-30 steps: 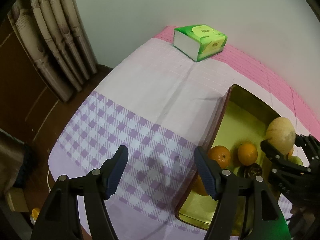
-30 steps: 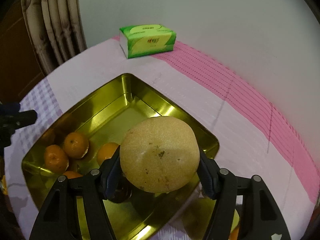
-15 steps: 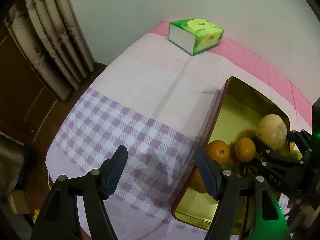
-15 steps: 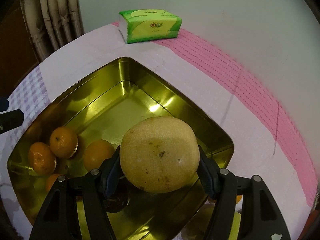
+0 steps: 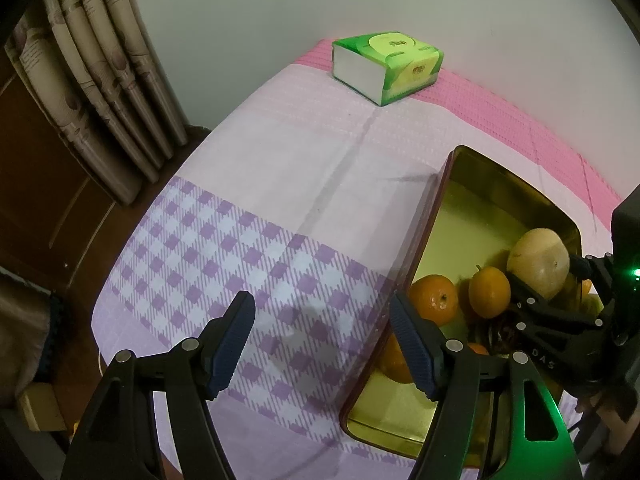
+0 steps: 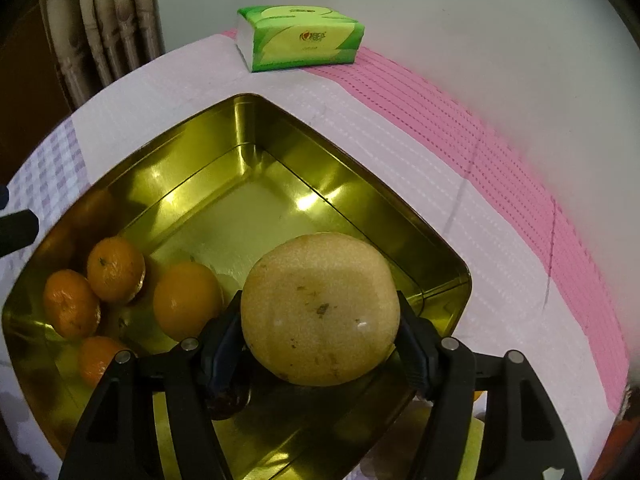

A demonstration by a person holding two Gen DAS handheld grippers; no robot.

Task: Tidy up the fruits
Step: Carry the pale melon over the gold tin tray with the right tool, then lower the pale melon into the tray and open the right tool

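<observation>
My right gripper (image 6: pixel 320 344) is shut on a large pale yellow round fruit (image 6: pixel 320 308) and holds it over the gold metal tray (image 6: pixel 248 120). The same fruit (image 5: pixel 538 262) shows in the left wrist view above the tray (image 5: pixel 424 240). Several oranges (image 6: pixel 116 264) lie in the tray's near left part, also seen in the left wrist view (image 5: pixel 434 300). A dark small fruit sits under the right gripper, mostly hidden. My left gripper (image 5: pixel 322 344) is open and empty above the checked cloth, left of the tray.
A green tissue pack (image 5: pixel 386 64) lies at the table's far edge by the wall, also in the right wrist view (image 6: pixel 300 38). Curtains (image 5: pixel 100 92) hang at the left. The table edge drops off at the left. More fruit lies outside the tray's near right corner (image 6: pixel 476 452).
My right gripper has carried the yellow fruit forward and lower over the tray. The left gripper has shifted slightly and stays open.
</observation>
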